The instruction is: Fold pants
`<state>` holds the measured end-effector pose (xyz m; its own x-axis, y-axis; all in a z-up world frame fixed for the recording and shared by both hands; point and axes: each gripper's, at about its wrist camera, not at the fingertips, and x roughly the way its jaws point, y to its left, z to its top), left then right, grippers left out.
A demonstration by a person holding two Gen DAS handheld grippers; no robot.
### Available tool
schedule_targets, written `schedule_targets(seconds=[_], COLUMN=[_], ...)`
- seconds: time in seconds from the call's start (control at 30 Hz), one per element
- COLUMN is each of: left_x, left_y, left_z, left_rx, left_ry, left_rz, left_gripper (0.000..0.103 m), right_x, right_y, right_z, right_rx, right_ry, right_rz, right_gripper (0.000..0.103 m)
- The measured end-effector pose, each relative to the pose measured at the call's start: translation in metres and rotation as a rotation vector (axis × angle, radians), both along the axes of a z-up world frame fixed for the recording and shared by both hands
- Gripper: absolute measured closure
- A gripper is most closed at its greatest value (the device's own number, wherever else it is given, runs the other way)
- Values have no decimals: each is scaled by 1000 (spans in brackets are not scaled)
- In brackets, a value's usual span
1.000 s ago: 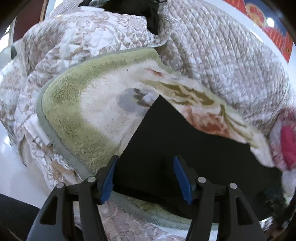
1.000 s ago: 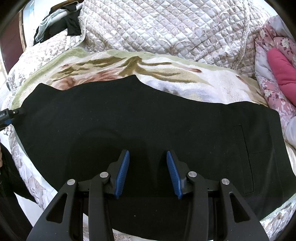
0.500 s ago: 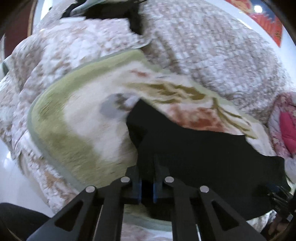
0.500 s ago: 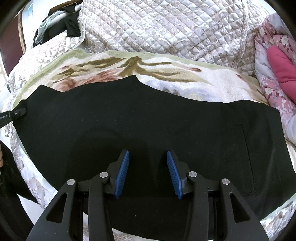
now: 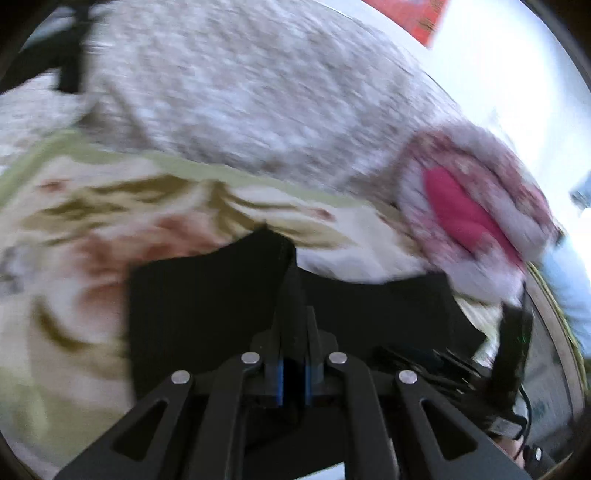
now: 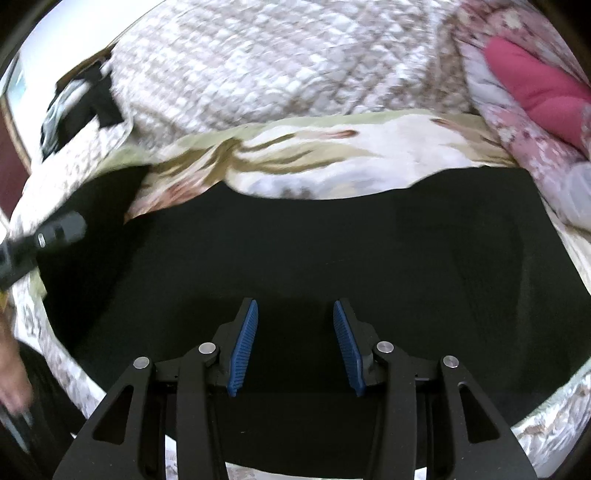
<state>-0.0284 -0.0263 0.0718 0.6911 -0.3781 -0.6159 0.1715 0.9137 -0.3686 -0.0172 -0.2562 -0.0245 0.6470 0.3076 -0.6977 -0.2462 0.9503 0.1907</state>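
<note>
Pants [image 6: 314, 258] lay black across the floral blanket [image 6: 369, 166] on the bed. Left claw [image 5: 293, 325] pinched tight on a raised fold of the fabric; right claw [image 6: 293, 332] hovered half-wide over the cloth, gripping nothing.

Bed covered by a plush blanket [image 6: 369, 166], cream with olive and rust leaf print, pale green border. Behind it, far side, a heaped quilted coverlet [image 6: 277, 62] in grey-beige diamond stitch. Far right: floral pink bedding [image 6: 517, 136] with a solid magenta patch. Far left: dark clothes [image 6: 85, 107] piled on the quilt. White wall [image 5: 517, 81] with a red hanging [image 5: 417, 18], upper right of left view. Bright, even daylight.
</note>
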Motion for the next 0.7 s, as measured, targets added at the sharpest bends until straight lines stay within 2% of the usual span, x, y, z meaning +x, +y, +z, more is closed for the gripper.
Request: schedule_targets(seconds=[0.13, 0.23, 0.3, 0.37, 0.5, 0.57, 0.63, 0.7], left_x=[8, 14, 12, 9, 0, 1, 5, 11], left_y=[-42, -50, -43, -33, -7, 13, 33, 51], left_z=[-32, -56, -53, -40, -9, 0, 3, -3], left_rx=[1, -19, -65, -110, -150, -128, -40, 61], left_ry=[87, 179, 175, 149, 62, 34, 4, 15], left_rz=[-117, -164, -170, -181, -166, -113, -26, 69], left_gripper=[95, 93, 91, 79, 65, 60, 60, 60], right_x=[0, 2, 3, 4, 6, 7, 9, 12], right_y=[-8, -11, -13, -15, -20, -21, -20, -14], right_z=[2, 1, 1, 1, -1, -2, -6, -11], right_rx=[9, 15, 19, 45, 169, 230, 311, 355], right_ry=[1, 11, 5, 6, 43, 63, 98, 132], right_rz=[-33, -31, -31, -30, -4, 15, 48, 68], right_gripper=[60, 60, 60, 60, 60, 60, 60, 60])
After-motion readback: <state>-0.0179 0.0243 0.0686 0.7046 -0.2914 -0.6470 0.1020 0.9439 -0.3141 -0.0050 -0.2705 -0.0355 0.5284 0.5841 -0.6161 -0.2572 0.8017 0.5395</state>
